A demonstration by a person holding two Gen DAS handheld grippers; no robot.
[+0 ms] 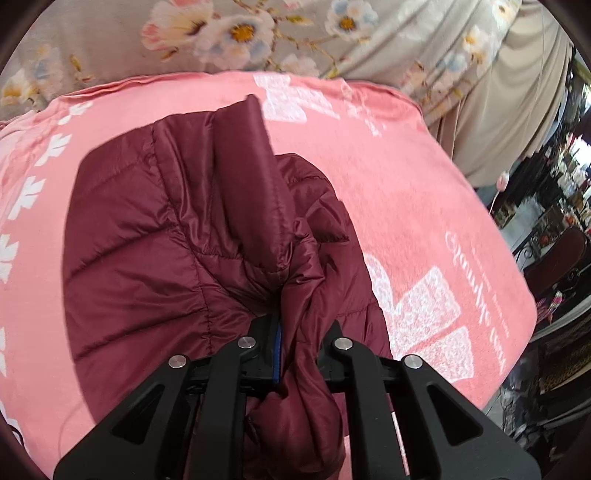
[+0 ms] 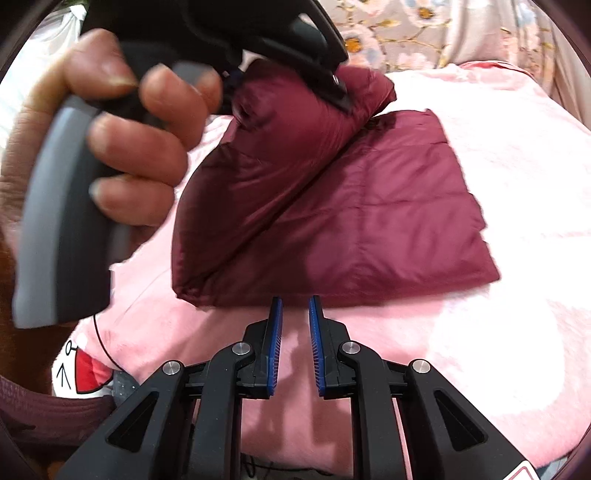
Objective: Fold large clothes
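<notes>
A maroon quilted puffer jacket lies partly folded on a pink blanket. My left gripper is shut on a bunched fold of the jacket, holding it lifted above the rest. In the right wrist view the jacket shows as a flat panel with one flap raised by the left gripper, which a person's hand holds by its grey handle. My right gripper hovers just before the jacket's near edge. Its blue pads stand a narrow gap apart with nothing between them.
The pink blanket covers a bed, with a floral grey sheet behind it. The bed's edge and dark room clutter lie to the right. A cartoon-print item and a thin black cable sit at lower left.
</notes>
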